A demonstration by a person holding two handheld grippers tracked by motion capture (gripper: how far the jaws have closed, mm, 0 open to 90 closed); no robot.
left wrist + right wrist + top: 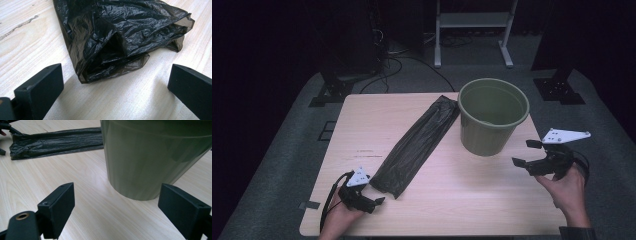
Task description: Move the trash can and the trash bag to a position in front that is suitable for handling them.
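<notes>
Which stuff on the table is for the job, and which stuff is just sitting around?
For the job:
- black bin bag, lying flat
- green bucket, upright
- left gripper, open at the bag's end
- right gripper, open near the bucket

Just around:
- white frame on the floor
- floor cables

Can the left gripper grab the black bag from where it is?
Probably yes. The left gripper is open, with the near end of the black bag lying flat on the table just ahead of its fingers, and nothing between them.
</notes>
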